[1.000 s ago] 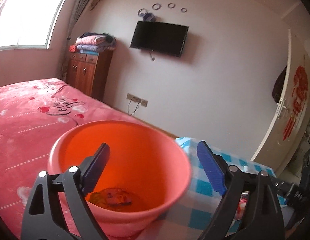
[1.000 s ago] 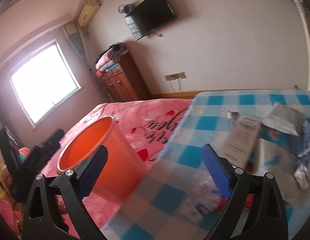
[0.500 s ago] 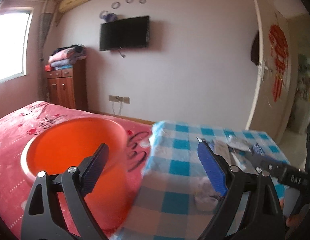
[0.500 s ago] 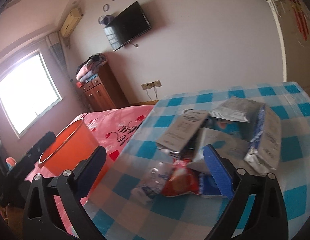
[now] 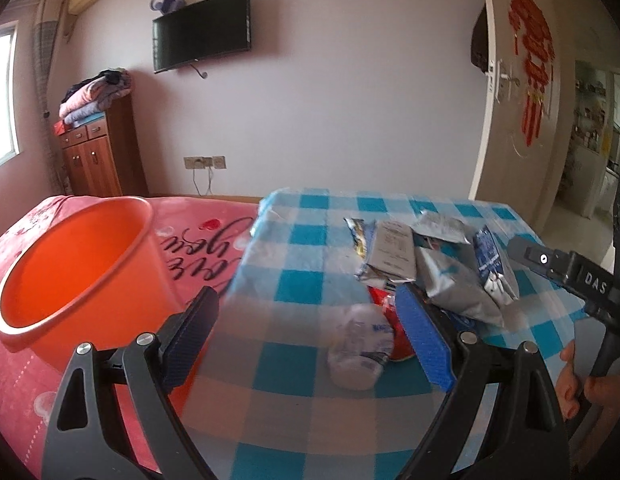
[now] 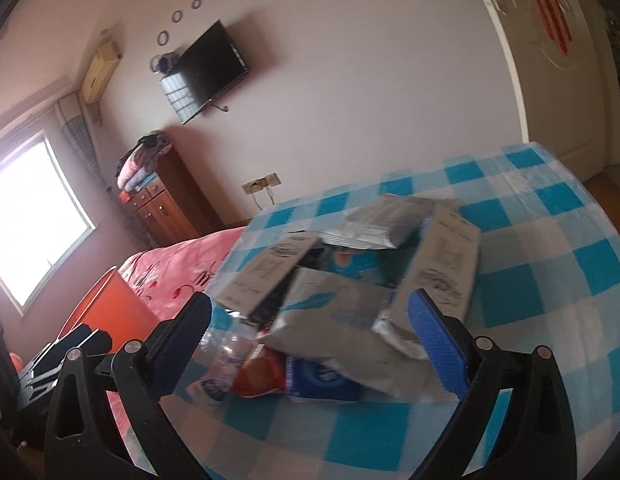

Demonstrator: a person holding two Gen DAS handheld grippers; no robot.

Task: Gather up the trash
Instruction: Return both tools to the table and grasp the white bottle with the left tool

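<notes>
A pile of trash lies on the blue-checked table (image 5: 310, 280): silver packets (image 5: 454, 284), a red wrapper (image 5: 396, 344) and a crumpled clear plastic piece (image 5: 360, 346). My left gripper (image 5: 305, 312) is open and empty, hovering short of the clear plastic. The orange bucket (image 5: 69, 264) stands on the pink bed to its left. In the right wrist view my right gripper (image 6: 310, 308) is open and empty, close over the near side of the pile, with a silver packet (image 6: 334, 312) and a blue packet (image 6: 322, 376) just ahead of its fingers. The bucket (image 6: 109, 312) sits at far left.
The pink bed (image 5: 213, 240) adjoins the table's left edge. A wooden cabinet (image 5: 97, 160) with folded blankets, a wall TV (image 5: 201, 30) and a door (image 5: 522, 100) line the far side. The right gripper's finger (image 5: 566, 276) and a hand (image 5: 578, 380) show at the left view's right edge.
Both grippers swung away from the orange bucket toward the table. The trash pile now sits closer in both views. Nothing was gripped.
</notes>
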